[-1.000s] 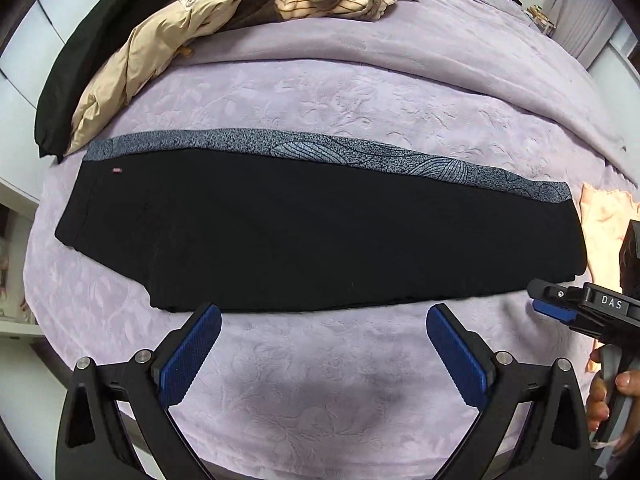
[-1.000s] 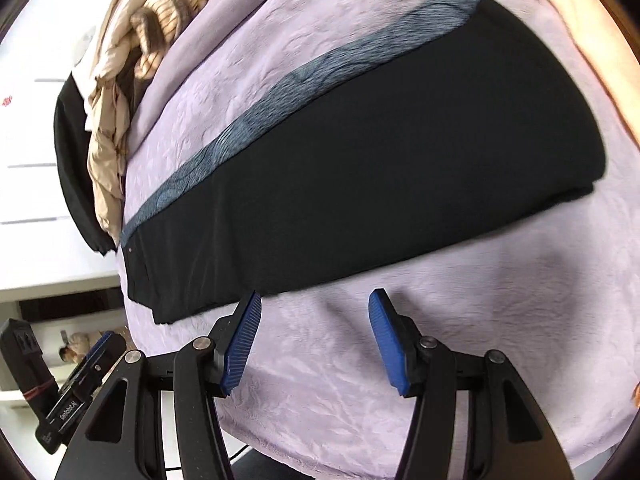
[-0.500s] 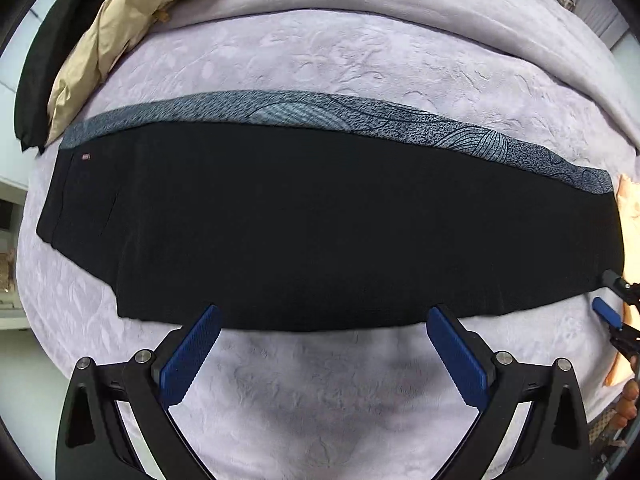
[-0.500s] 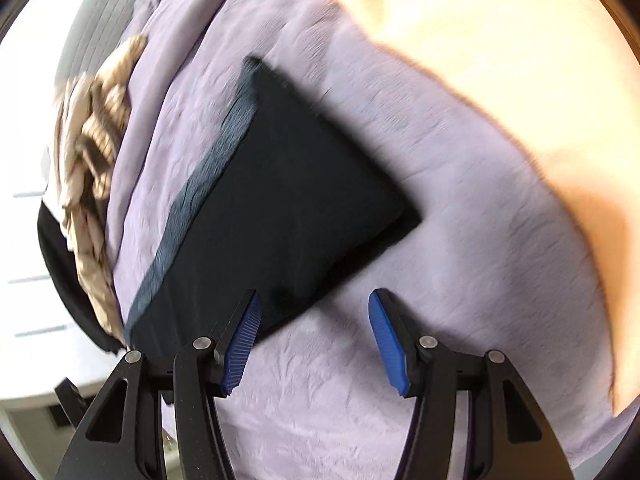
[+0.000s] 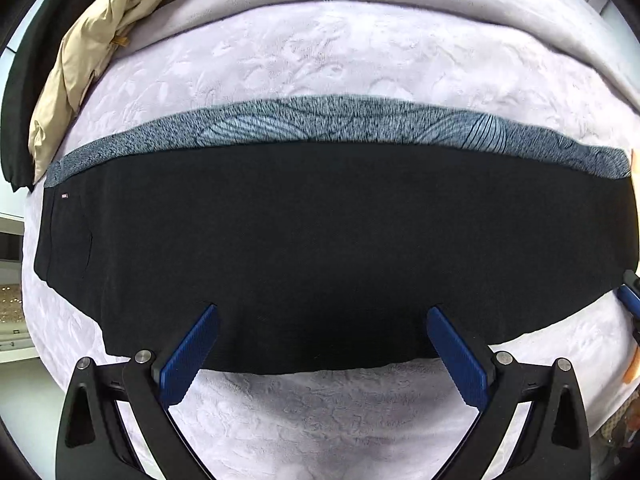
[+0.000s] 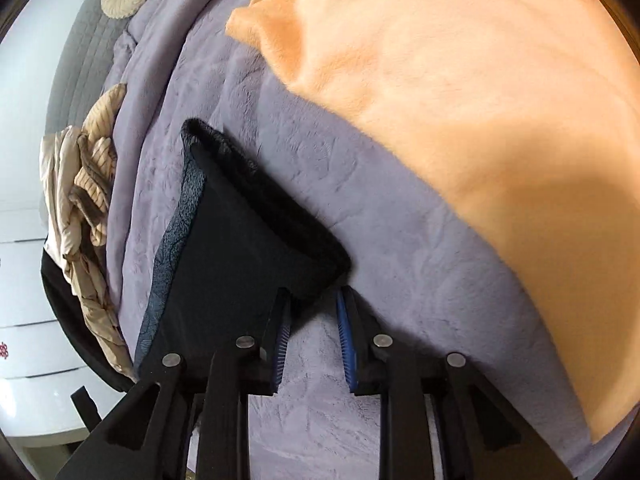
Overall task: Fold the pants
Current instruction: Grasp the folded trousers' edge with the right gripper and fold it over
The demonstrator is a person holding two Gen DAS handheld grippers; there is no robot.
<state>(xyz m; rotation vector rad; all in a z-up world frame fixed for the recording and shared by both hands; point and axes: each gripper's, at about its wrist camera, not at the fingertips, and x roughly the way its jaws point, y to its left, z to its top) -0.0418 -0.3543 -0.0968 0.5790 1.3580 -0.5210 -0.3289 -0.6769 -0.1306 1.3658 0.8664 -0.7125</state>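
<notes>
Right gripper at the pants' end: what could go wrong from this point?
1. The right gripper is closing on just the corner of the black pants, with little cloth between its pads; the hem could slip out, or only one layer lift.
2. The left gripper is open above the near edge, holding nothing; lifting now might skew the fold.
3. The orange blanket lies close beside the pants' end and could snag.

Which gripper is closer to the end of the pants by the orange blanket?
Right. The right gripper is at that end's corner, jaws closing around the pants. The left gripper hangs open over the pants' near edge, around mid-length, away from the orange blanket.
</notes>
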